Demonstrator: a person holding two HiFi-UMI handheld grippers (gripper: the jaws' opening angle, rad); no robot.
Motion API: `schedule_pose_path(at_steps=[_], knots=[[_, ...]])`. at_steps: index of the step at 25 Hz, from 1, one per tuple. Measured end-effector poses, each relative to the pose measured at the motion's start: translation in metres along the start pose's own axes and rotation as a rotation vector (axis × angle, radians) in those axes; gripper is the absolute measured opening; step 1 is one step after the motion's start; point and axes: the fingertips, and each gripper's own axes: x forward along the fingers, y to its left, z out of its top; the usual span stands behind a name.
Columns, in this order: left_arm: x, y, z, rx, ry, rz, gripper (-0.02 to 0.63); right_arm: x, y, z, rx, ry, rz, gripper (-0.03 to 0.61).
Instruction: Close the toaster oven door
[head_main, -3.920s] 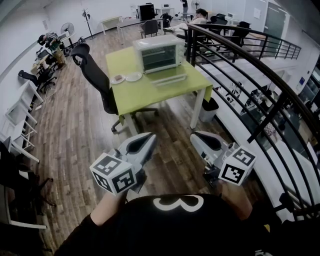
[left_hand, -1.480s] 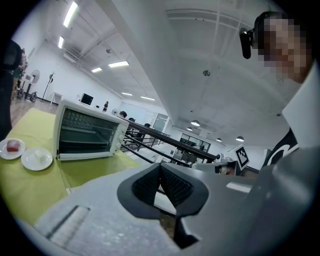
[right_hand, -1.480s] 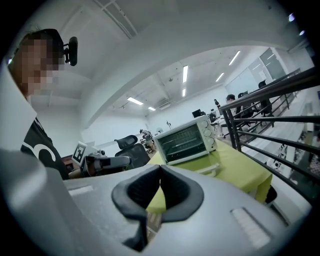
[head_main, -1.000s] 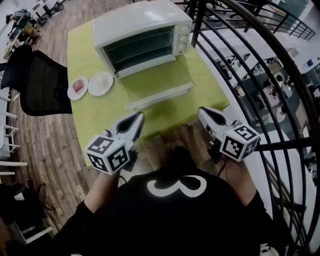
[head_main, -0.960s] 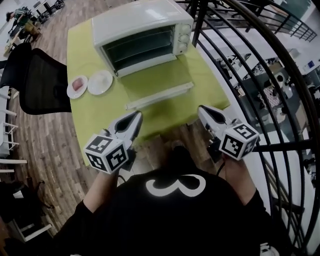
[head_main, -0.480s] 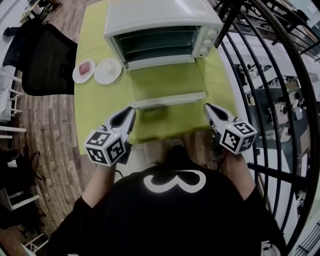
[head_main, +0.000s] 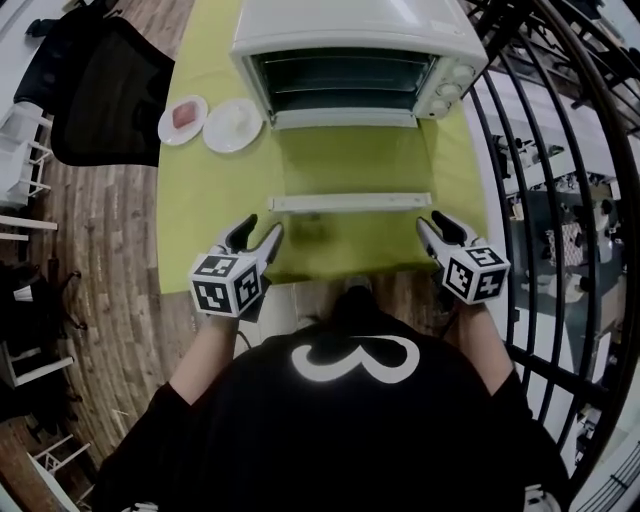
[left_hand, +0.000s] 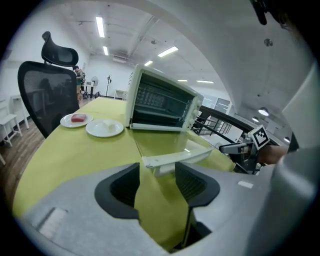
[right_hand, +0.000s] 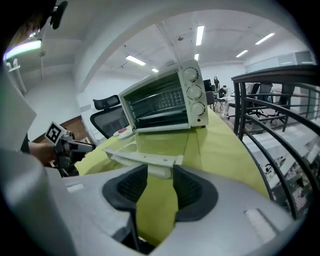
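Note:
A white toaster oven (head_main: 355, 45) stands at the far side of the green table (head_main: 205, 215). Its glass door (head_main: 345, 165) lies open and flat, with the white handle bar (head_main: 350, 202) toward me. My left gripper (head_main: 256, 233) hovers just short of the bar's left end, its jaws opening with nothing between them. My right gripper (head_main: 438, 228) is by the bar's right end, jaws also opening and empty. The handle bar (left_hand: 172, 160) shows just beyond the left gripper's pads (left_hand: 122, 187), and the bar (right_hand: 145, 160) likewise lies ahead of the right gripper (right_hand: 159, 187).
Two small white plates (head_main: 183, 118) (head_main: 233, 125) sit on the table left of the oven, one with a pink piece of food. A black office chair (head_main: 100, 90) stands at the table's left. A dark metal railing (head_main: 560, 150) runs close along the right.
The view has closed in on the table. Both grippers moved forward to the ends of the door's handle bar, and both sets of jaws went from shut to open.

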Motion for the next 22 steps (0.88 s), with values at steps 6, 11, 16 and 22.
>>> schedule_pose_path(at_steps=[6, 11, 16, 22], knots=[[0.023, 0.013, -0.026, 0.009, 0.073, 0.055, 0.236, 0.023, -0.012, -0.019, -0.072, 0.082, -0.052, 0.179], [0.041, 0.014, -0.032, 0.010, 0.093, 0.074, 0.236, 0.036, -0.017, -0.022, -0.066, 0.090, -0.066, 0.179], [0.053, 0.017, -0.027, 0.011, 0.082, 0.101, 0.236, 0.045, -0.018, -0.022, -0.063, 0.094, -0.065, 0.179], [0.066, 0.013, -0.022, 0.026, 0.076, 0.099, 0.232, 0.055, -0.018, -0.021, -0.074, 0.100, -0.059, 0.179]])
